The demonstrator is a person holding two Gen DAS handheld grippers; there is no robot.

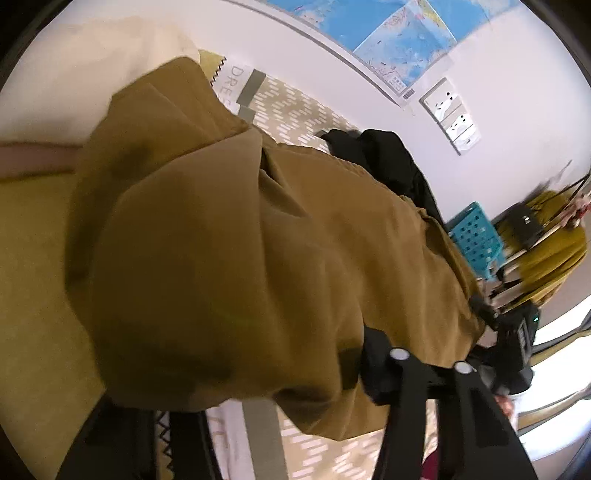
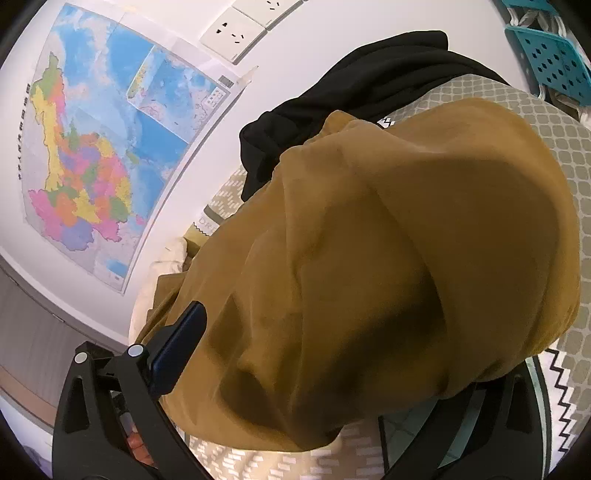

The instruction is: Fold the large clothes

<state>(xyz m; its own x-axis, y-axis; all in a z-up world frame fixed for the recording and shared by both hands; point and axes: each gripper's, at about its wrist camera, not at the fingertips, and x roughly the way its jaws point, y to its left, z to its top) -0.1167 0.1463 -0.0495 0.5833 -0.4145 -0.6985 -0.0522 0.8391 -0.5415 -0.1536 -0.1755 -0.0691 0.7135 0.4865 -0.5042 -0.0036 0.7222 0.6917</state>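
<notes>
Left wrist view: a mustard-brown garment hangs bunched in front of the lens above a patterned cloth, covering the left hand-held gripper, so whether its fingers are parted or closed cannot be told. A black garment lies behind, near a blue basket and a wall map. Right wrist view: the same brown garment drapes over the right hand-held gripper, hiding its tips; only 1 finger shows, pressed against the fabric, grip unclear.
</notes>
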